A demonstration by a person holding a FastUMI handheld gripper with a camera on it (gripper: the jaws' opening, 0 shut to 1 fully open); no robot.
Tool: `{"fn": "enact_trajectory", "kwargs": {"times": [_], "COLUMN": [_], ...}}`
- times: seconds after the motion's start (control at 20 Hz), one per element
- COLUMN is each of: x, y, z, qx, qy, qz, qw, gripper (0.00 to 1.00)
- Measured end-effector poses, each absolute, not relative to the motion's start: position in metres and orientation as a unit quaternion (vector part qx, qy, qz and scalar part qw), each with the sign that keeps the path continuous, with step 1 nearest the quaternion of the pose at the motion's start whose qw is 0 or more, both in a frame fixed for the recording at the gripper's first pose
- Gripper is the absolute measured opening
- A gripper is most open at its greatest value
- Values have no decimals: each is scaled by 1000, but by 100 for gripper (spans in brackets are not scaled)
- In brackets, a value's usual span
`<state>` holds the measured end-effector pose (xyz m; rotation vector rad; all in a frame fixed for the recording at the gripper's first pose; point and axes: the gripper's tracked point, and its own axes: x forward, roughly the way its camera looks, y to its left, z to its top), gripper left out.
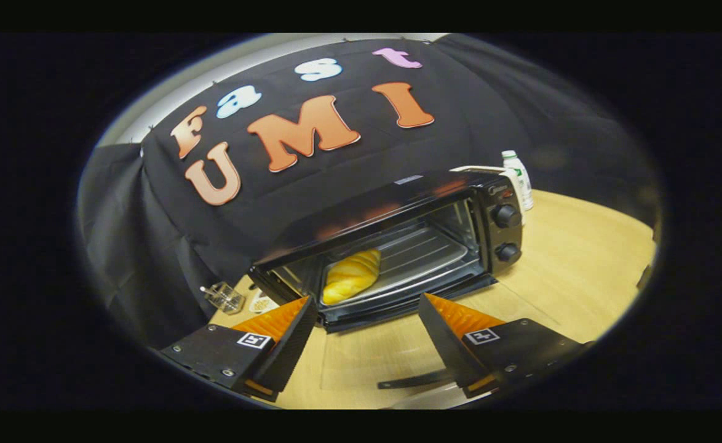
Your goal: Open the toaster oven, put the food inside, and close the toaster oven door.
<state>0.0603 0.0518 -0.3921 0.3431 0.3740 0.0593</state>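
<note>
Gripper view: toaster oven (398, 246) stands on the wooden table (582, 258), door (373, 360) folded down flat. Bread (352, 277) lies inside on the rack. Gripper (367, 317) fingers spread wide, holding nothing, above the lowered door. Bottle (518, 178) stands behind the oven.

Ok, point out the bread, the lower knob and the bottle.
bread (351, 277): gripper view, middle of the loaf's crust.
lower knob (507, 252): gripper view, its face.
bottle (519, 175): gripper view, upper body.
</note>
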Motion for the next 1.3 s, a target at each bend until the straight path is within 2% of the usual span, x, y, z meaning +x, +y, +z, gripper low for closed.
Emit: {"fn": "enact_trajectory", "kwargs": {"times": [0.65,1.3], "x": [-44,-49], "y": [5,14], "z": [-465,-505], "qx": [26,-35], "qy": [280,336], "qz": [13,30], "qw": [960,941], "gripper": [99,99]}}
